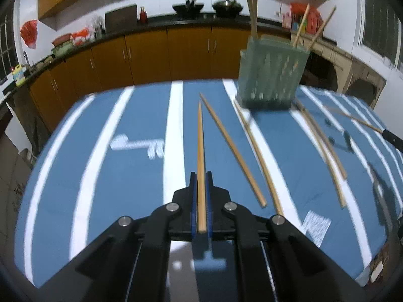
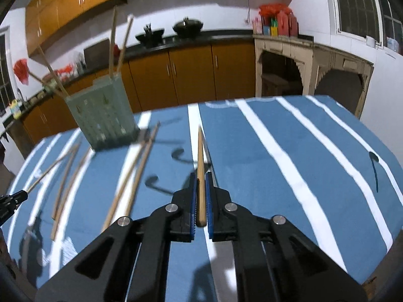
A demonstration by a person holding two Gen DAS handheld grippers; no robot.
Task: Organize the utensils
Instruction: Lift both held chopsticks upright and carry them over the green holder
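In the left wrist view, the left gripper (image 1: pixel 201 178) at lower centre is clenched on a chopstick (image 1: pixel 200 151); loose chopsticks (image 1: pixel 254 148) lie right of it, the green holder (image 1: pixel 272 75) upper right. White cloth (image 1: pixel 141 115) print is blurred, unreadable. The right gripper (image 2: pixel 200 178) grasps another chopstick (image 2: pixel 200 161), lower centre

2 wrist fisheyes, each looking forward and down along its tongs, both sharing striped tablecloth (image 1: pixel 141 151), green holder (image 2: pixel 100 120)

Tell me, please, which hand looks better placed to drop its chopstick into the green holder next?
Left, probably, though it is close: the green slotted plastic holder looms nearer ahead of the left tongs, which grip a wooden chopstick.
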